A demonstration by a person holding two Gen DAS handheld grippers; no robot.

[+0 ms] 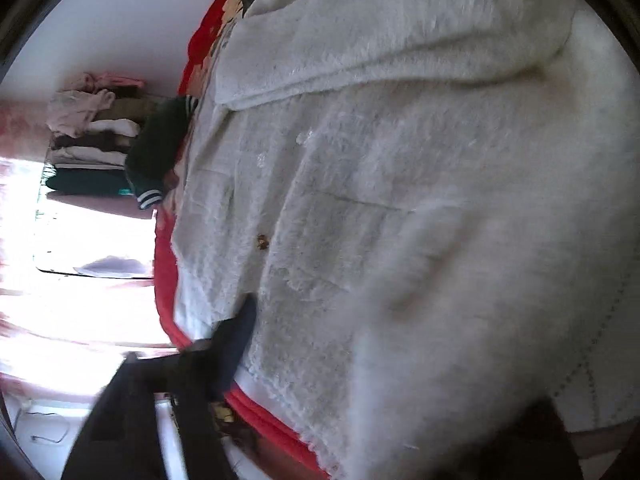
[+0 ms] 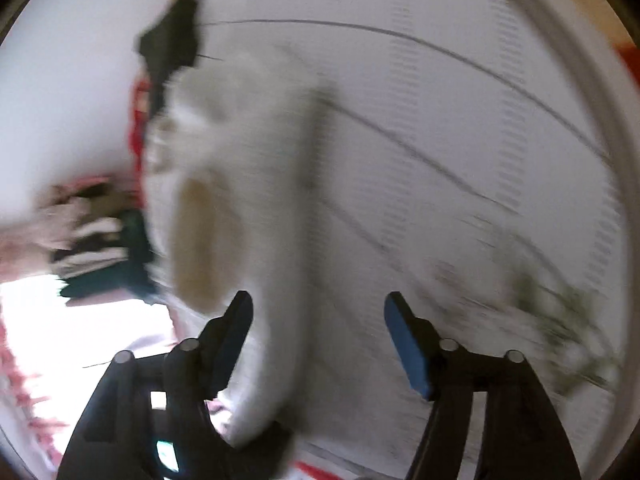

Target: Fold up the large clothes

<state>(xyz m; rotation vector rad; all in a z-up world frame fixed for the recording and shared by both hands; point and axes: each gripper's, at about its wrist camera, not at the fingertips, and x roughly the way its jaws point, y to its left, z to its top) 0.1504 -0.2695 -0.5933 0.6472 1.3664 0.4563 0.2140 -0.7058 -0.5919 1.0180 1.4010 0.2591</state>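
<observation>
A large white fluffy coat (image 1: 400, 208) lies spread over a red bed cover (image 1: 166, 264) and fills most of the left wrist view. Its wide collar (image 1: 380, 36) is at the top and a small brown button (image 1: 262, 242) shows at mid-front. One dark finger (image 1: 236, 340) of my left gripper lies at the coat's lower left edge; the other is buried under the fleece, so its state is unclear. My right gripper (image 2: 318, 312) is open, jaws wide apart, with a fold of the white coat (image 2: 248, 184) beside its left finger (image 2: 234, 332). The right wrist view is blurred.
A stack of folded clothes (image 1: 92, 152) and a dark green garment with striped cuffs (image 1: 156, 152) sit past the bed's far edge. A white quilted sheet with dark stitch lines (image 2: 460, 140) lies under the right gripper. A bright window glares at the left.
</observation>
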